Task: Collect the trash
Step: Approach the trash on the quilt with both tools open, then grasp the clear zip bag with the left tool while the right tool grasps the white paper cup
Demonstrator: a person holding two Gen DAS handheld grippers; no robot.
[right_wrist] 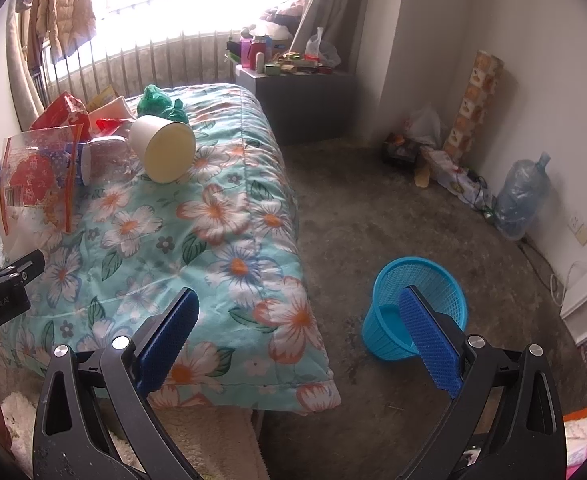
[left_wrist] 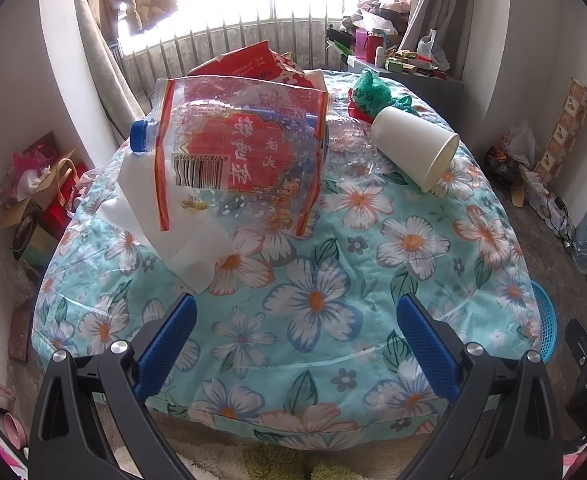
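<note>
Trash, namely a clear wrapper [left_wrist: 241, 152], bottle [left_wrist: 141, 136] and paper cup [left_wrist: 417, 152], lies toward the bed's [left_wrist: 313, 300] far end. Left claw [left_wrist: 297, 344] and right claw [right_wrist: 299, 344] gape wide, empty. Collection appears unstarted; next, close on one piece and carry it to the blue basket [right_wrist: 417, 280] on the floor.

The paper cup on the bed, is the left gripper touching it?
Apart. In the left wrist view the left gripper is open low over the quilt, and a wide stretch of flowered fabric separates it from the paper cup.

Black claw [left_wrist: 295, 344], blue ribbed pads [left_wrist: 165, 346]
</note>
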